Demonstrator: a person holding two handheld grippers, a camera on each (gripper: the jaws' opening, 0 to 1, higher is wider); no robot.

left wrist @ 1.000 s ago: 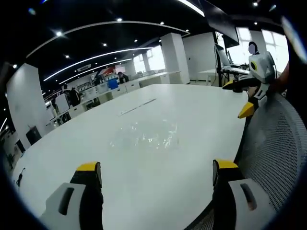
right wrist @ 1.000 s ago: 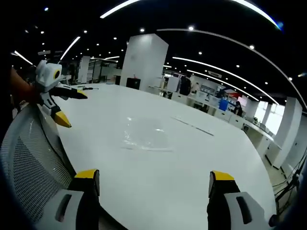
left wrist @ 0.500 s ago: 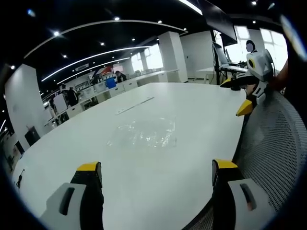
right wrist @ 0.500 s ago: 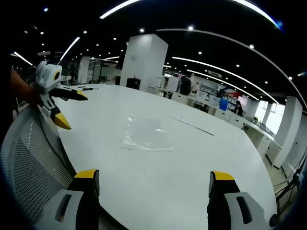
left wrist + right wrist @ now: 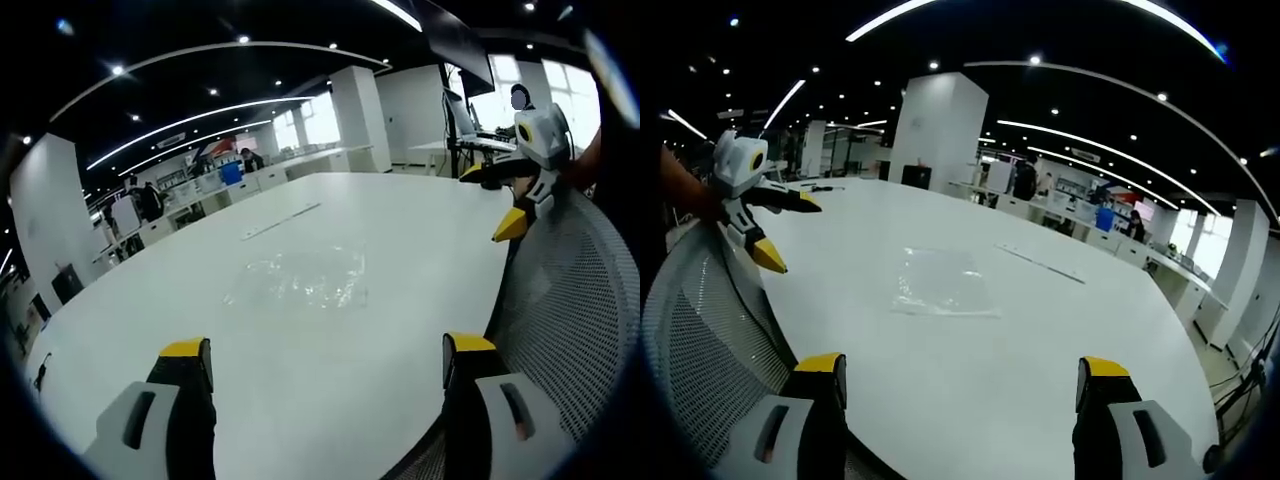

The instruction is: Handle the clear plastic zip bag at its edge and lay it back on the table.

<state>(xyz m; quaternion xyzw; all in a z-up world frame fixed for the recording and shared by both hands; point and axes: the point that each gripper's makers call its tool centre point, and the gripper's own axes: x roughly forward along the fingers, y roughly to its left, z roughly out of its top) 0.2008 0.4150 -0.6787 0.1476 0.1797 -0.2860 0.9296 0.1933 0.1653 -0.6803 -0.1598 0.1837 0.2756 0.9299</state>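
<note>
The clear zip bag point(image 5: 298, 281) is seen lying flat mid-bench point(image 5: 400, 220), well in from the near edge, straight ahead of both the left gripper point(image 5: 325, 375) and right gripper point(image 5: 962, 395), whose jaws are held wide apart, neither clearly nearer

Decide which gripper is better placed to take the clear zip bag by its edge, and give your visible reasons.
Neither clearly: the zip bag lies flat on the white table, ahead of both open grippers. Perhaps the right gripper, whose view shows a clean near edge facing it.
</note>
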